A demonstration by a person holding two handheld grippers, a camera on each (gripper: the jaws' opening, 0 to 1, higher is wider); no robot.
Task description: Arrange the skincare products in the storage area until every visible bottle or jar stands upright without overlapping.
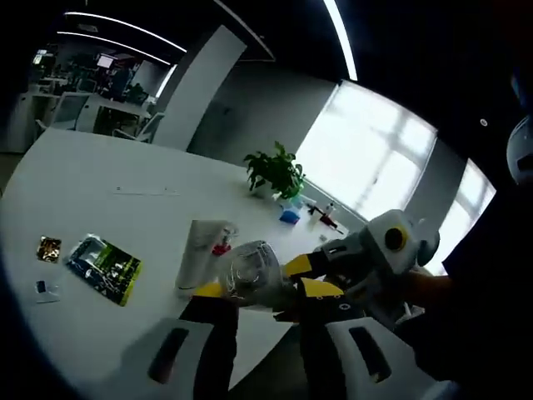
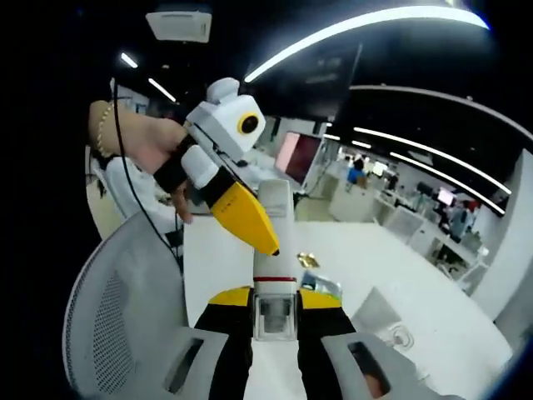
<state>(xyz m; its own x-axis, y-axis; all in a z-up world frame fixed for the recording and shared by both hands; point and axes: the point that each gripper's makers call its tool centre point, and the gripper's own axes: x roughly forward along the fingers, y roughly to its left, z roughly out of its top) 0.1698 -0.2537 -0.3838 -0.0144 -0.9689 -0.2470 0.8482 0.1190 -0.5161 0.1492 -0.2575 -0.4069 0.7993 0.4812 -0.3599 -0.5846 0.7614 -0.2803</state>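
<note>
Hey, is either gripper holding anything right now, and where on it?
Yes: the right gripper clamps a clear bottle near its red-banded end; the left gripper grips the same bottle's round end.

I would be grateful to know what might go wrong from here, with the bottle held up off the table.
1. The right hand-held gripper clamps the white bottle in the air above a mesh chair; a slip might drop it off the table.
2. The left hand-held gripper works very close by, so the two could bump.
3. Setting down near the white tube could nudge it.
</note>
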